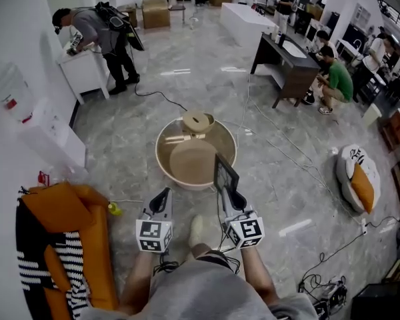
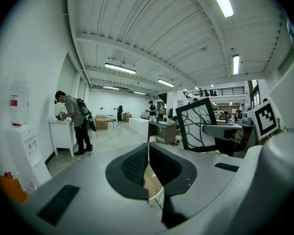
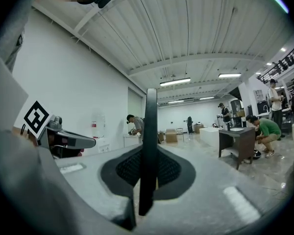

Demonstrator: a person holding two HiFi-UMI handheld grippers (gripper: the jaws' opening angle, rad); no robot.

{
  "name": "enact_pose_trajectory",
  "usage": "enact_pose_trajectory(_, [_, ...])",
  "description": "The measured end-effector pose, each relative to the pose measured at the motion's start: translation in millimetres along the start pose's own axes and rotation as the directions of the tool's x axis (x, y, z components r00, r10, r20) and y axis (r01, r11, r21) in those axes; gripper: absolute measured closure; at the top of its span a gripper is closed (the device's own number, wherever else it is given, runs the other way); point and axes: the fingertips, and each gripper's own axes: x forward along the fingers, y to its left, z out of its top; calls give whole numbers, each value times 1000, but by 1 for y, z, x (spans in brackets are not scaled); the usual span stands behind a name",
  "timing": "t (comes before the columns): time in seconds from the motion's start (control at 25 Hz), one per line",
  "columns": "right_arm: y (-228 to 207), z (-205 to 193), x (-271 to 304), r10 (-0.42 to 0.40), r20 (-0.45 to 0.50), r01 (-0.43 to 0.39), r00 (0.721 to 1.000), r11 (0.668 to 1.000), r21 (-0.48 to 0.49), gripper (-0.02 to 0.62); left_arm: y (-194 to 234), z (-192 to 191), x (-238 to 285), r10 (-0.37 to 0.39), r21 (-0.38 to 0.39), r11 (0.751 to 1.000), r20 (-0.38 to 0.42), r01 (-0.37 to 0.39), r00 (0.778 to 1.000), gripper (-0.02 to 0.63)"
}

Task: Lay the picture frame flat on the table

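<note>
In the head view my right gripper [image 1: 231, 193] is shut on the lower edge of a black picture frame [image 1: 225, 172]. The frame stands upright above the near right rim of a low round beige table [image 1: 165, 142]. In the right gripper view the picture frame [image 3: 148, 131] shows edge-on, a dark strip pinched between the pads. From the left gripper view the picture frame's [image 2: 201, 124] white branch-pattern face is visible, with the right gripper [image 2: 231, 131] under it. My left gripper [image 1: 162, 199] hovers near the table's front left, its jaws together on nothing.
A small round wooden piece [image 1: 197, 121] sits at the table's far rim. An orange sofa with a striped blanket [image 1: 60, 245] is at near left. A white-and-orange cushion [image 1: 357, 175] lies right. Cables cross the floor. People work at a white desk [image 1: 83, 69] and a dark desk [image 1: 290, 59].
</note>
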Motion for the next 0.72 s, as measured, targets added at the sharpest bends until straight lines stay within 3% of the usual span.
enact_pose_trajectory(0.72, [-59,-22,157,93,-61,-88,994,993,78,565,74,16,129,64,-33,997,-57,-66,996,584])
